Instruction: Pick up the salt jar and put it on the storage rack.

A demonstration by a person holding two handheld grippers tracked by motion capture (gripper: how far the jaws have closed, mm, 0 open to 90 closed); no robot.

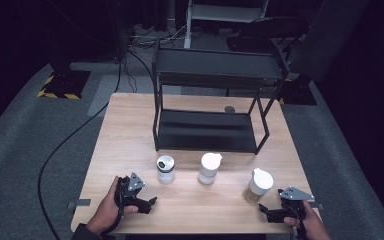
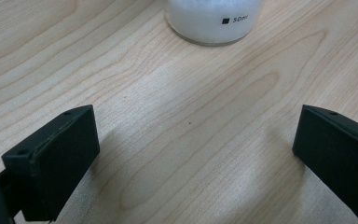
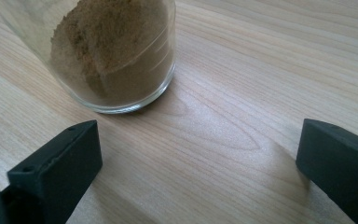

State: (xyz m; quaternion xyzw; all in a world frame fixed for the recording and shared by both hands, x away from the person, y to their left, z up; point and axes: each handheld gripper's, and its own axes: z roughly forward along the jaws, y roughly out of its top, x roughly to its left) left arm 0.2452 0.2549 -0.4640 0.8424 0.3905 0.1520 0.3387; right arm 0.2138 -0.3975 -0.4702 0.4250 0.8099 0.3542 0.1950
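A light wooden worktop (image 1: pixel 130 125) carries a black two-tier metal rack (image 1: pixel 215 100) toward its 12 o'clock edge and three small jars in a row nearer the person. At 9 o'clock in that row stands a clear glass jar with a silver lid (image 1: pixel 165 169); in the middle, a jar of white powder with a white cap (image 1: pixel 209 168); at 3 o'clock, a jar of brown powder with a white cap (image 1: pixel 258 185). A small dark round object (image 1: pixel 229 109) lies on the worktop behind the rack's lower shelf.

The left hand-held gripper (image 1: pixel 141 201) rests low over the worktop at about 7 o'clock, held in the person's left hand (image 1: pixel 107 207), just at 7 o'clock of the silver-lidded jar and apart from it. In the left gripper view its jaws stand wide and released, with bare wood between them and the base of a glass jar marked "50ml" (image 2: pixel 213 21) at 12 o'clock, beyond the jaw tips.

The right hand-held gripper (image 1: pixel 272 212) sits at about 5 o'clock on the worktop, in the person's right hand (image 1: pixel 307 222), just at 5 o'clock of the brown-powder jar. In the right gripper view its jaws are also spread and released, grasping nothing; the brown-powder jar (image 3: pixel 116 51) stands at 11 o'clock, ahead of the left jaw and not between the two.
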